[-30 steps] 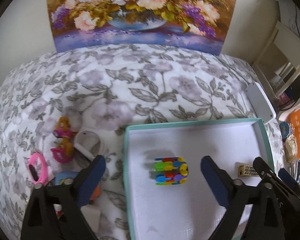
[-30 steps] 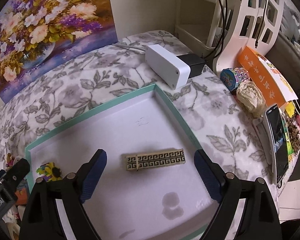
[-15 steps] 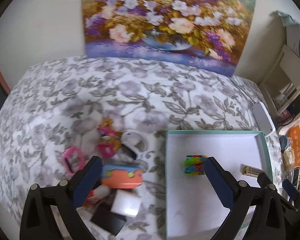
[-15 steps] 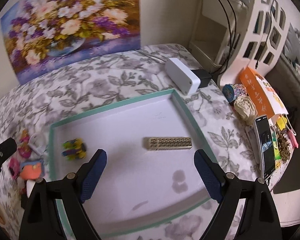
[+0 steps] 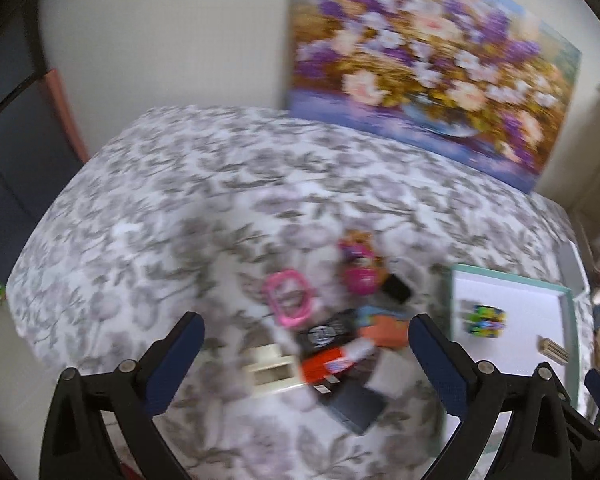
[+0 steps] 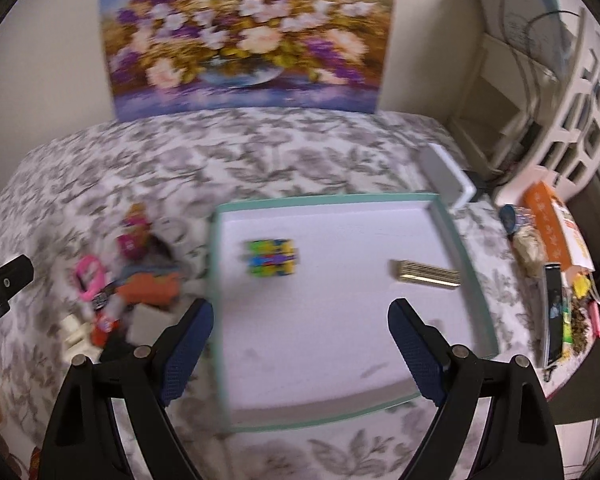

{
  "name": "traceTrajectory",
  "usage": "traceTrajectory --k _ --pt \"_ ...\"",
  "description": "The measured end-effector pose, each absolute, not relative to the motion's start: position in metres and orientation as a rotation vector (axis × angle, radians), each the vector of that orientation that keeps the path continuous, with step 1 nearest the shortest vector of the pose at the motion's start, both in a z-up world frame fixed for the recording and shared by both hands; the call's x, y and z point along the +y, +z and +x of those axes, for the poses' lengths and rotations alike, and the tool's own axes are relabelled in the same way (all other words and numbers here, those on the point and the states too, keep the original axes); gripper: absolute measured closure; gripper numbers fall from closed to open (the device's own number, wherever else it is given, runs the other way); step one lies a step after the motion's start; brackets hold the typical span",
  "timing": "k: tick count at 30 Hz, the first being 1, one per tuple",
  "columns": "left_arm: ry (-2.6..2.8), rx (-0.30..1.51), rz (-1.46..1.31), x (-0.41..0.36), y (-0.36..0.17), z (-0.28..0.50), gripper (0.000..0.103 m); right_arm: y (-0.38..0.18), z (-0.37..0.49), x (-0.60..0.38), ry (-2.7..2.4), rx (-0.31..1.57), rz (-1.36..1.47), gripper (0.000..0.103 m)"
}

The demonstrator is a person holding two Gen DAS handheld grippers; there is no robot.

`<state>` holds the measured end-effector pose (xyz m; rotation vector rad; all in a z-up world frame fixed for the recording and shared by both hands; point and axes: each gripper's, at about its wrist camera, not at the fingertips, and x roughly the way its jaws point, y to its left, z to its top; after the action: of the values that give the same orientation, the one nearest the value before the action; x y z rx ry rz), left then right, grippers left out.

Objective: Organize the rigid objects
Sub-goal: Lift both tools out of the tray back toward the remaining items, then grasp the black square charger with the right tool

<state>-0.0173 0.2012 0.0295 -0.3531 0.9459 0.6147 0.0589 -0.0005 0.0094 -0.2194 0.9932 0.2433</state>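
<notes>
Both grippers are held wide open and empty, and the loose pile (image 5: 340, 344) is seen on the cloth just left of the tray (image 6: 452, 236), right ahead of the left gripper (image 5: 306, 340), which looks better placed than the right gripper (image 6: 300, 328)

You are working in a home, most likely a bedroom. A grey-and-white leaf-patterned bedspread (image 6: 260, 160) covers the soft surface before you, and at 12 o'clock a large canvas painting of purple and cream flowers (image 6: 248, 36) leans against the plain wall. At 2 o'clock stands a white cut-out shelf unit (image 6: 580, 120) with cables, and household clutter lies at 3 o'clock.
</notes>
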Motion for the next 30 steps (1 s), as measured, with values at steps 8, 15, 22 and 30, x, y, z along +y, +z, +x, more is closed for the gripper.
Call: traceTrajectory --k 8,15,22,30 --pt "0.698 0.928 -0.386 0.232 0.033 -0.049 0.000 0.000 0.038 0.040 0.299 0.991 -0.296 0.014" --pt "0.706 0.972 -0.427 0.247 0.018 -0.057 0.000 -0.017 0.031 0.060 0.356 1.025 -0.335 0.014" --pt "0.743 1.080 -0.529 0.273 -0.018 -0.063 0.000 -0.044 0.032 0.071 0.400 1.106 -0.338 0.014" --pt "0.734 1.134 -0.640 0.291 -0.042 -0.066 0.000 -0.062 0.030 0.086 0.461 1.173 -0.306 0.014"
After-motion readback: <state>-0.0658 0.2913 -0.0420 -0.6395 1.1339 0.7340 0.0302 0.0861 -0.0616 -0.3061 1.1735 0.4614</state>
